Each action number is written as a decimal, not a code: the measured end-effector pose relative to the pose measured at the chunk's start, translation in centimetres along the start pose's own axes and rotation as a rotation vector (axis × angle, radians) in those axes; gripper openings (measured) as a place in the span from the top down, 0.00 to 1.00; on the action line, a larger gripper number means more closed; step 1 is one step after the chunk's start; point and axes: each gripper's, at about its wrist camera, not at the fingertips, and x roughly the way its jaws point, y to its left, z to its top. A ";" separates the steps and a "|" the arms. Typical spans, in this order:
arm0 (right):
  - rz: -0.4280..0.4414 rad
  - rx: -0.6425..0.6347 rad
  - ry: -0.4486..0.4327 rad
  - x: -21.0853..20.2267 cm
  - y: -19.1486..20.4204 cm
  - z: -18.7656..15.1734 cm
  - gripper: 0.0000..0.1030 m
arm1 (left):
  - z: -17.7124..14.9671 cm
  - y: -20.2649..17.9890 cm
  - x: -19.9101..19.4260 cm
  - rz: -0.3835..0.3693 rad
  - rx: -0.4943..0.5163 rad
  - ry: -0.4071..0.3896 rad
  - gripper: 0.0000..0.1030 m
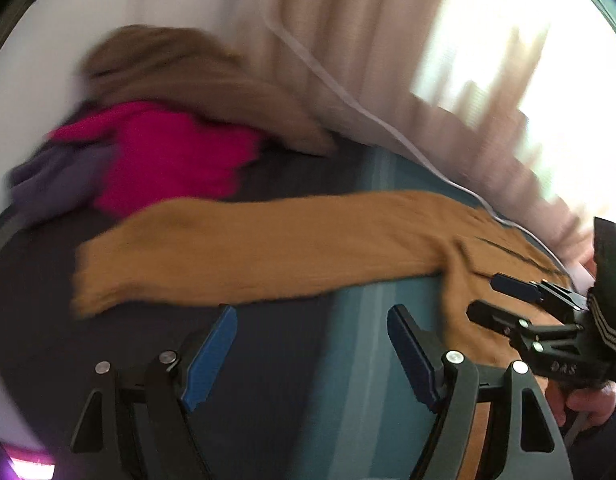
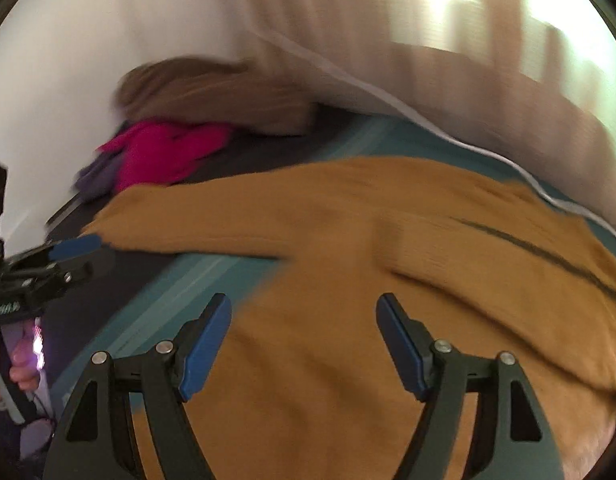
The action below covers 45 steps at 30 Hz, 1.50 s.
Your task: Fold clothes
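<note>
**A:** Largest item first?

**B:** One mustard-yellow knitted sweater (image 2: 348,240), spread flat on the teal-and-navy striped bed cover (image 1: 360,360). One sleeve (image 1: 227,256) lies stretched out sideways toward the pile at the far end. I judge it soft, limp and fairly light, with a bit of knit bulk. It will sag and drape wherever it is unsupported, and it may stretch if I drag it by one corner.

**A:** Where would you take hold?

**B:** Sleeve cuff with my left gripper (image 1: 312,336), and shoulder or hem edge with my right gripper (image 2: 303,324). I'd pinch the edges, not the middle of the body, so the layers stay together.

**A:** State of the grippers?

**B:** Both stand with their jaws apart and nothing between the blue pads. The left is over bare bed cover, the right over the sweater body.

**A:** Smaller items?

**B:** One brown folded blanket or garment (image 1: 195,80), one magenta garment (image 1: 175,152) and one purple garment (image 1: 55,180), all heaped near the white wall (the frames are blurred, so I can't tell their types). One thin white cable (image 1: 348,104) runs along the beige curtain (image 1: 328,20).

**A:** Any writing?

**B:** There is raised lettering on the right gripper's body in the left view, but it is too small and smeared to read. I see no labels on the sweater.
</note>
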 end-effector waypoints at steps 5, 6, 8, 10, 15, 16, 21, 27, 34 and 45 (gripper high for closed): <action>0.147 -0.174 0.029 4.8 8.9 3.1 0.24 | -0.5 7.1 -3.0 0.130 -0.089 -0.042 0.23; 0.170 -0.201 0.038 5.7 10.4 3.6 0.24 | -0.6 8.6 -3.5 0.153 -0.111 -0.048 0.23; 0.214 -0.255 0.053 7.3 13.5 4.5 0.24 | -0.8 10.4 -3.8 0.178 -0.137 -0.053 0.23; 0.245 -0.306 0.072 8.3 16.3 4.9 0.24 | -1.0 11.4 -3.9 0.206 -0.154 -0.056 0.23; 0.246 -0.415 0.126 11.7 20.9 5.7 0.24 | -1.2 14.1 -3.7 0.233 -0.190 -0.053 0.23; 0.244 -0.434 0.133 12.2 21.5 5.7 0.24 | -1.1 14.4 -3.7 0.236 -0.195 -0.053 0.23; 0.257 -0.504 0.159 14.3 24.2 6.2 0.24 | -1.0 15.9 -3.8 0.247 -0.224 -0.059 0.23; 0.270 -0.508 0.194 16.8 25.7 6.6 0.24 | -1.1 17.1 -3.7 0.249 -0.245 -0.055 0.23; 0.215 -0.455 0.180 17.5 25.6 7.5 0.55 | -1.0 16.6 -3.7 0.240 -0.240 -0.058 0.23; 0.158 -0.062 -0.033 8.6 13.6 11.4 0.90 | 0.8 10.9 -3.1 0.128 -0.151 -0.070 0.23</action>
